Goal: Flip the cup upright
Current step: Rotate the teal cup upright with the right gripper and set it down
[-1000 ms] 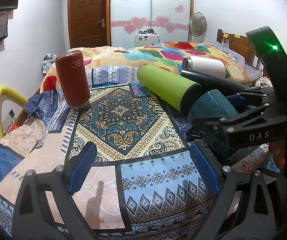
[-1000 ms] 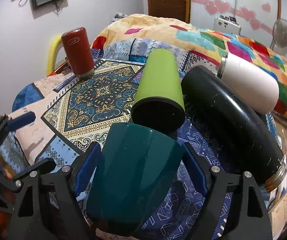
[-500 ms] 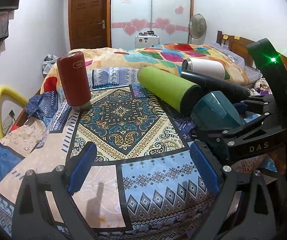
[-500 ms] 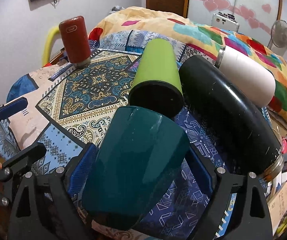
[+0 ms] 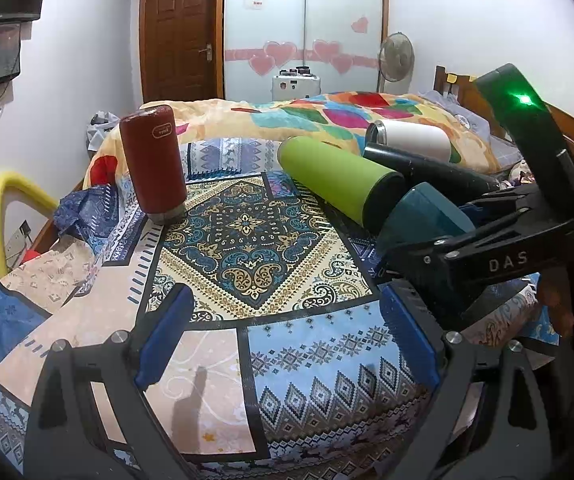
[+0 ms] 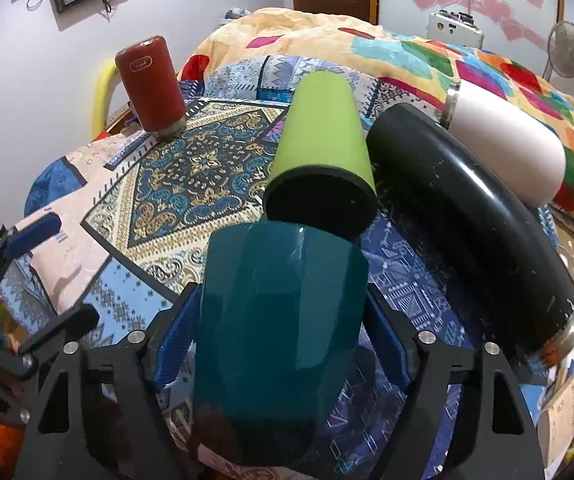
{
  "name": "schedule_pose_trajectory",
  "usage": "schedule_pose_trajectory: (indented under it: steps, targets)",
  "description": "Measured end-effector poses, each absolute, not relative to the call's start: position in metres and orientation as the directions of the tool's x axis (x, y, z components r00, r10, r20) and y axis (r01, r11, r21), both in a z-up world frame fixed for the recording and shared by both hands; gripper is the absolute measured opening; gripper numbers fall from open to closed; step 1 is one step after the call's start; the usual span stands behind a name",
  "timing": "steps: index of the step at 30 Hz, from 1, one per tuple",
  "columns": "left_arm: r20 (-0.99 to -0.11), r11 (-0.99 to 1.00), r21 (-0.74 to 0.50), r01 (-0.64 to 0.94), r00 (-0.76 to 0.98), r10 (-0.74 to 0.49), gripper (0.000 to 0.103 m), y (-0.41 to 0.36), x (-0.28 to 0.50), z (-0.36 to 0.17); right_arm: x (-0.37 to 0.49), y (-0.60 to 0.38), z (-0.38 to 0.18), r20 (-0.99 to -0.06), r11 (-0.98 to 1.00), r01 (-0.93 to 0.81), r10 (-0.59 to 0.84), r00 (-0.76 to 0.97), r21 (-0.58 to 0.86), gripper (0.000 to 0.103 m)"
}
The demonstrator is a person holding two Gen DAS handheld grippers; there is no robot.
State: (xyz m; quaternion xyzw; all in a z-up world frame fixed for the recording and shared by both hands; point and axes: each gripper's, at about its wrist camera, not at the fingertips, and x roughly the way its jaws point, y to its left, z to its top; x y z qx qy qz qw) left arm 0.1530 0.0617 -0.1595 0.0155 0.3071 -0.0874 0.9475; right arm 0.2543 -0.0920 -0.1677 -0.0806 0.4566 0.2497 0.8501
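Your right hand-held gripper (image 6: 279,340) is clamped on the glossy teal plastic cup (image 6: 275,320), tilted above the patterned bed quilt (image 6: 191,176), just at 6 o'clock from the lying lime-green tumbler (image 6: 323,128). Your left hand-held gripper (image 5: 287,344) hangs spread apart, holding nothing.

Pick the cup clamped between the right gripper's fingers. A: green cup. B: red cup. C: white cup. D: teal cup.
D: in the right wrist view the teal cup sits between the blue pads of the right gripper, apart from the other cups.
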Motion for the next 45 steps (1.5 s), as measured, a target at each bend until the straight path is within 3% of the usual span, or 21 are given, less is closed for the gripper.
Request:
schedule_pose_trajectory:
  steps: [11,39,45]
  targets:
    - [-0.548,0.984,-0.018,0.179,0.821,-0.16,0.095,0.058,0.147,-0.144,0.227,-0.111,-0.136,-0.723,0.861,-0.503,0.396,0.567,0.077,0.073]
    - [-0.5,0.99,-0.042,0.138,0.855,-0.141,0.095,0.069,0.135,-0.124,0.22,-0.088,-0.142,-0.695,0.835,-0.55,0.402,0.596,0.012,0.073]
    - [-0.464,0.99,-0.042,0.132,0.875,-0.136,0.095,0.066,0.124,-0.106,0.202,-0.096,-0.129,-0.655,0.842,-0.54,0.408,0.636,0.0,0.078]
